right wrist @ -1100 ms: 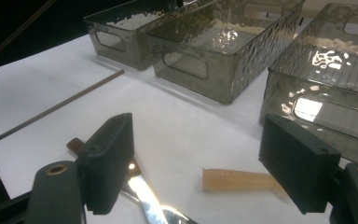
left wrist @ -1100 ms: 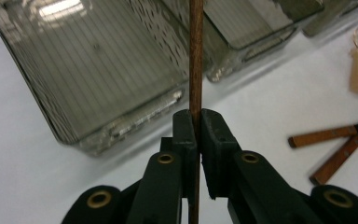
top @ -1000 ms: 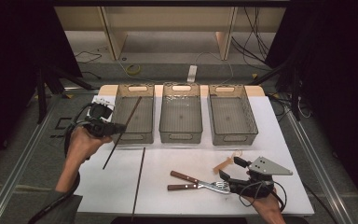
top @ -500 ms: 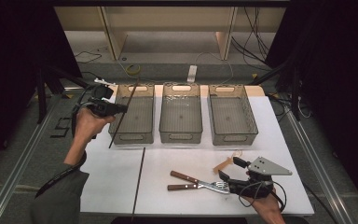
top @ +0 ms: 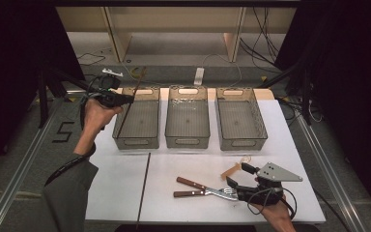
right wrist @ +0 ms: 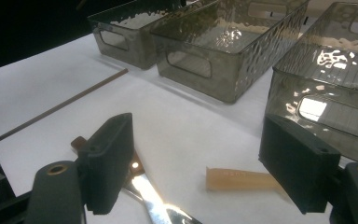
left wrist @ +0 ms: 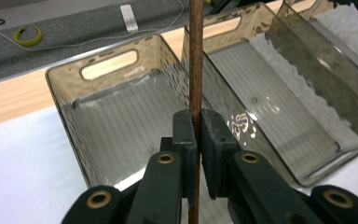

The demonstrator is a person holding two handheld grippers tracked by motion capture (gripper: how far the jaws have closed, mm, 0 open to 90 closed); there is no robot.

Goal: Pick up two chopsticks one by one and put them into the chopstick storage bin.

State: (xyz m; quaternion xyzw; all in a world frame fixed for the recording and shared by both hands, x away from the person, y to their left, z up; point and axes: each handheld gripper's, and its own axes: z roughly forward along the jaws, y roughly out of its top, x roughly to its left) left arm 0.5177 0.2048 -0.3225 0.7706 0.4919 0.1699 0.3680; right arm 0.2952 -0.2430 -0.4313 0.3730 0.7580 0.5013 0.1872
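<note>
My left gripper (top: pixel 121 99) hovers over the near-left corner of the left grey bin (top: pixel 125 141), shut on a long thin brown stick (top: pixel 131 99) that slants across the bin. In the left gripper view both jaws clamp the stick (left wrist: pixel 196 65) upright above that bin (left wrist: pixel 65 107). A second stick (top: pixel 144 188) lies on the white table. My right gripper (top: pixel 236 175) rests at the front right with its jaws wide open (right wrist: pixel 200 154). Between and beyond them lie a small tan wooden piece (right wrist: pixel 242 178) and a metal utensil (right wrist: pixel 149 198) with two brown handles (top: pixel 191 187).
Three clear grey bins stand in a row at the back: left, middle (top: pixel 187 141) and right (top: pixel 244 143); I cannot see anything inside them. The white table (top: pixel 116 179) ends near the bottom edge. Cables and a shelf lie on the floor beyond.
My left hand has carried the stick away from the person and slightly up, from beside the left bin to over it. The right gripper has stayed put.
</note>
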